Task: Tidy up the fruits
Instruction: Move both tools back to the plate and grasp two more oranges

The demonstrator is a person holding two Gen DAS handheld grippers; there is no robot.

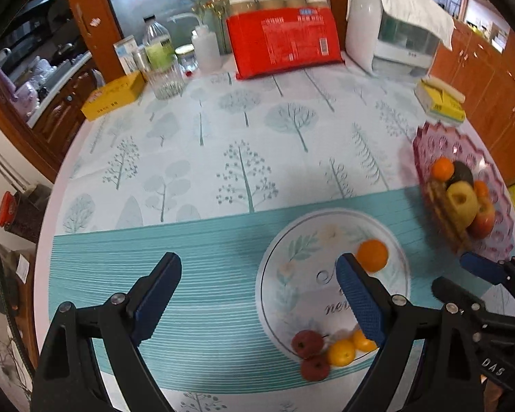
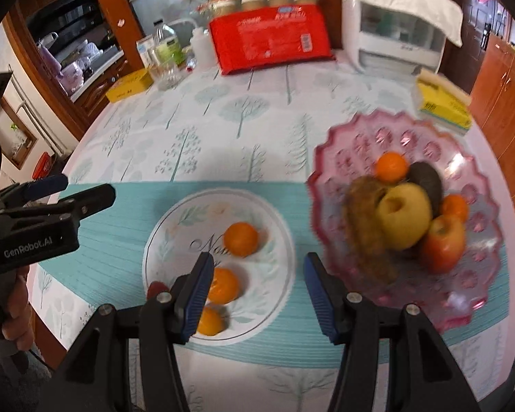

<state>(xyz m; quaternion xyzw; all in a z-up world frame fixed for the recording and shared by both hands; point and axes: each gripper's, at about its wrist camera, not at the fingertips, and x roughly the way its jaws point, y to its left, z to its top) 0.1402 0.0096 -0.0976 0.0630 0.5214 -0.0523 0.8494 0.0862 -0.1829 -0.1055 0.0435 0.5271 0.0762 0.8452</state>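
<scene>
While both grippers are hovering over the near edge of the table (image 2: 223, 127), neither is carrying fruit. The left gripper (image 1: 259, 295) is standing wide apart and empty above the teal band of the cloth. The right gripper (image 2: 255, 295) is part-open with nothing between its pads, hanging over the gap between plate (image 2: 278, 240) and pink bowl (image 2: 360, 130).

Fruit is lying in two places. The plate, near the table's front edge, is holding three oranges (image 2: 241, 239); two small red fruits (image 1: 307, 343) are sitting at its near-left rim, one seemingly off it. The bowl, toward the right edge, is holding a yellow apple (image 2: 403, 219), a red apple (image 2: 443, 245), two oranges, a dark fruit and a brown item too blurred to name.

Judgement: the step in hand is an approach toward a pick; which fruit is intended cannot be told. Which dish is the destination is also unclear. The next move is calling for lowering one gripper squarely over a single fruit, jaws straddling it, clear of neighbours.
</scene>
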